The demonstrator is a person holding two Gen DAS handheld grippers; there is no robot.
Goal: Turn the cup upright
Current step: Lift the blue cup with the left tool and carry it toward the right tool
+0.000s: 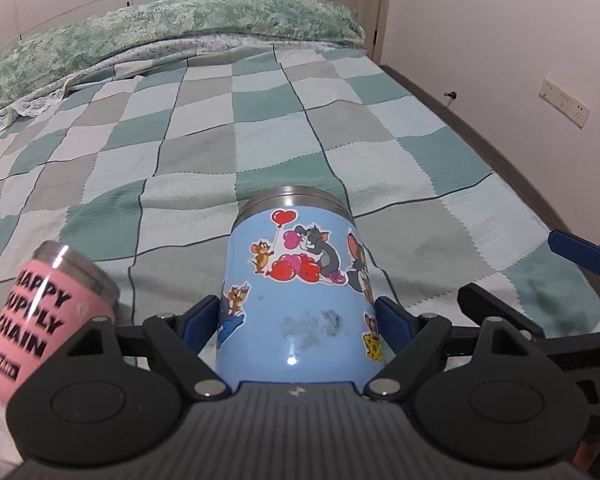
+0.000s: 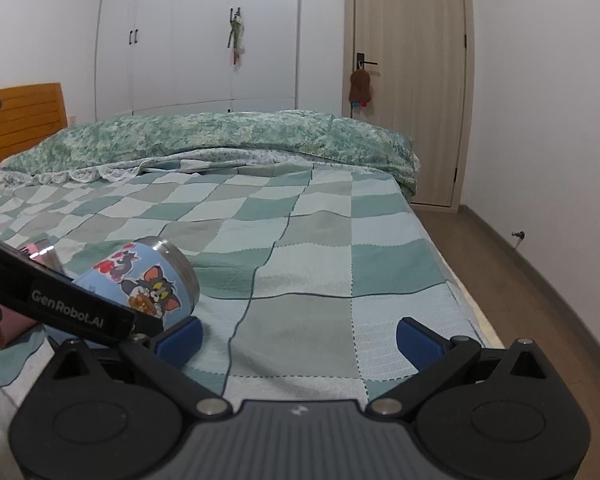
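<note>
A blue steel cup (image 1: 296, 300) with cartoon stickers lies tilted, its steel end pointing away from me. My left gripper (image 1: 298, 322) is shut on its body, one blue pad on each side. In the right wrist view the same blue cup (image 2: 148, 280) sits at the left, held by the left gripper's black arm (image 2: 76, 312). My right gripper (image 2: 298, 338) is open and empty above the checked bedspread, to the right of the cup.
A pink cup (image 1: 40, 316) with black lettering stands tilted at the left, beside the blue cup. The checked bedspread (image 2: 320, 248) covers the bed, with a folded green quilt (image 2: 228, 132) at the far end. The bed's right edge drops to the floor (image 2: 540, 280).
</note>
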